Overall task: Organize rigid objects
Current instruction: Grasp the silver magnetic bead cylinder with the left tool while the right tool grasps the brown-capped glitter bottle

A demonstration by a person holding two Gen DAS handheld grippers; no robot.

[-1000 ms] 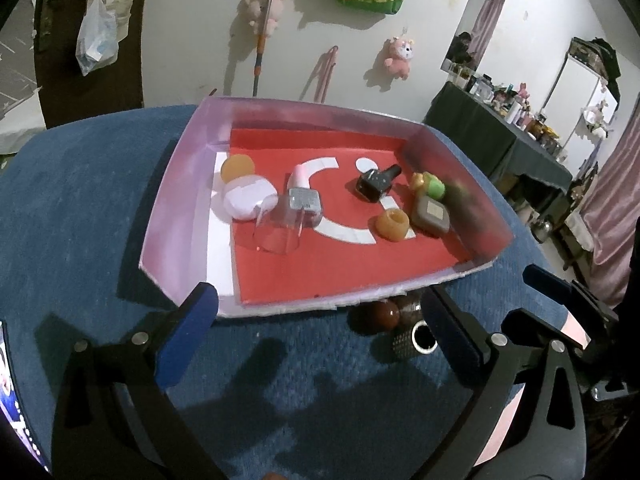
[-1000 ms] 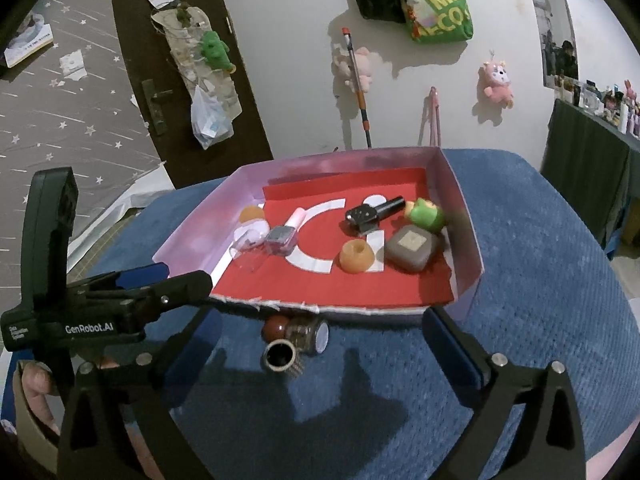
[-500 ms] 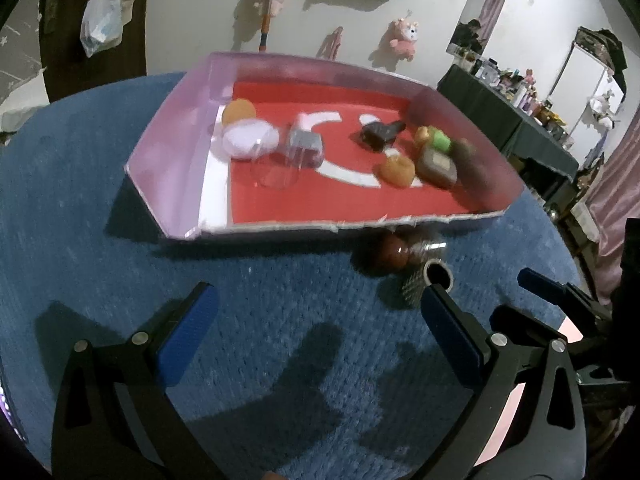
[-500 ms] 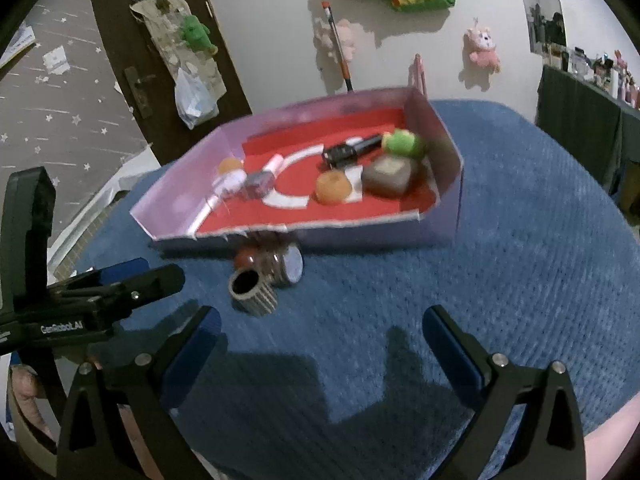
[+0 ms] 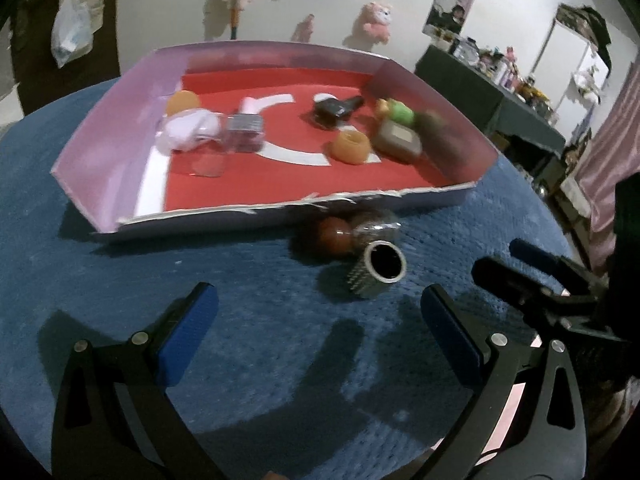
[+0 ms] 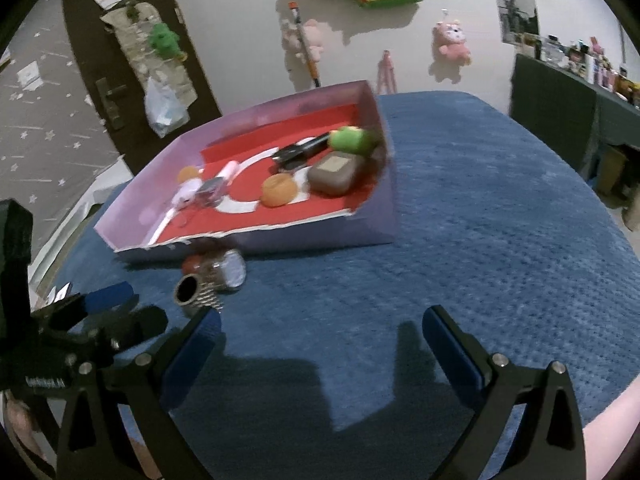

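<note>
Blue cloth (image 5: 248, 280) carries everything; take the pink-walled tray (image 5: 100, 132) as your ref. Most rigid bits already sit inside it: orange ring (image 5: 351, 146), brown block (image 5: 398, 138), green toy (image 5: 400, 111), black bottle (image 5: 334, 109). Three strays lie just outside its near wall: ribbed metal roller (image 5: 376, 274), brown ball (image 5: 334, 235), small jar (image 5: 376, 229), all touching. Your left gripper (image 5: 316, 316) hangs wide apart, empty, just short of the roller, prob lined up for it. Right gripper (image 6: 320, 336) also spread, holding nothing, further from the tray.
</note>
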